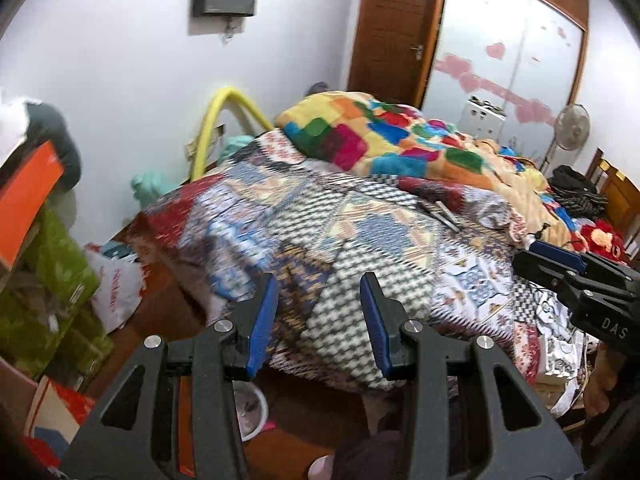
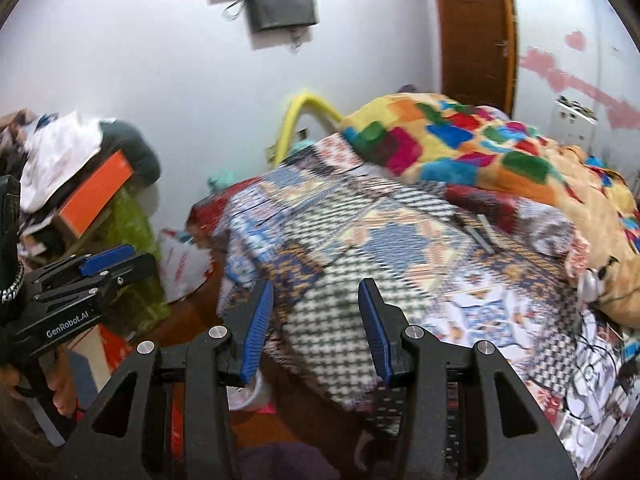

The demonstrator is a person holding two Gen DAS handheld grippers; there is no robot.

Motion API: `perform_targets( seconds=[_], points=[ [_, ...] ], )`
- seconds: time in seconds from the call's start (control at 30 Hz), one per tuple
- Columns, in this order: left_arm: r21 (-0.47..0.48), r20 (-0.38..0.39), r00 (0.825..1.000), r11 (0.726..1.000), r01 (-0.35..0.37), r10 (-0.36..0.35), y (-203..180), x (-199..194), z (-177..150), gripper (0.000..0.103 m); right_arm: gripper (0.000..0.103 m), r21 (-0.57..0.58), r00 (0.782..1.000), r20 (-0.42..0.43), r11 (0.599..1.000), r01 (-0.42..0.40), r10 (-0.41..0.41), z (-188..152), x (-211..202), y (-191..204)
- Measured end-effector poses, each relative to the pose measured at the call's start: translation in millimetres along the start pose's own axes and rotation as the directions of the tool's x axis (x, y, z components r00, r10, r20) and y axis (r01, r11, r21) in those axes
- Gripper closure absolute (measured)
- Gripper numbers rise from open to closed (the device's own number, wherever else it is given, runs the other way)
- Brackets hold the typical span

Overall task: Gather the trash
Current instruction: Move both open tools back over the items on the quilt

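Note:
My left gripper (image 1: 320,282) hangs over the corner of a bed covered by a patchwork sheet (image 1: 328,232), its blue-padded jaws apart with nothing between them. My right gripper (image 2: 316,286) hovers over the same corner, also open and empty. Each shows in the other's view: the right gripper (image 1: 556,256) at the right edge, the left gripper (image 2: 108,258) at the left edge. A crumpled white plastic bag with red print (image 1: 116,292) (image 2: 184,264) lies on the floor beside the bed. Two thin grey sticks (image 1: 444,212) (image 2: 480,232) lie on the sheet. The picture is blurred.
A colourful block-pattern blanket (image 1: 384,136) is heaped at the far side of the bed. Green boxes (image 1: 60,280) and an orange box (image 1: 28,204) are stacked at the left. A white round tub (image 1: 252,408) stands on the floor below. A brown door (image 1: 392,28) and a fan (image 1: 572,128) stand behind.

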State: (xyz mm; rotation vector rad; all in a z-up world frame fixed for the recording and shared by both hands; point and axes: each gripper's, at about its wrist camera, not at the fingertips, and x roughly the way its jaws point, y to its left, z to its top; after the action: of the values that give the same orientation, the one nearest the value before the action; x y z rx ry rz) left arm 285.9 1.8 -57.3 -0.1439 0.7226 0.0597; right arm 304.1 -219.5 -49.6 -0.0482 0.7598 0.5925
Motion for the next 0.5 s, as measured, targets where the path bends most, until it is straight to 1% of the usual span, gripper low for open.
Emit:
perform_targets(
  seconds=[0.1, 0.27, 0.5],
  points=[
    [0.04, 0.004, 1.0, 0.999, 0.026, -0.026, -32, 13, 14, 0.062, 0.062, 0.041, 0.999, 0.016, 0.999, 0.036, -0.036, 0, -7, -29],
    [0.089, -0.002, 0.998, 0.994, 0.069, -0.069, -76, 37, 29, 0.062, 0.062, 0.113, 0.995, 0.025, 0.989, 0.094, -0.097, 1, -16, -79],
    [0.138, -0.035, 0.991, 0.981, 0.134, -0.13, -131, 84, 43, 0.062, 0.062, 0.197, 0.984, 0.001, 0.965, 0.174, -0.177, -1, -13, -144]
  ],
)
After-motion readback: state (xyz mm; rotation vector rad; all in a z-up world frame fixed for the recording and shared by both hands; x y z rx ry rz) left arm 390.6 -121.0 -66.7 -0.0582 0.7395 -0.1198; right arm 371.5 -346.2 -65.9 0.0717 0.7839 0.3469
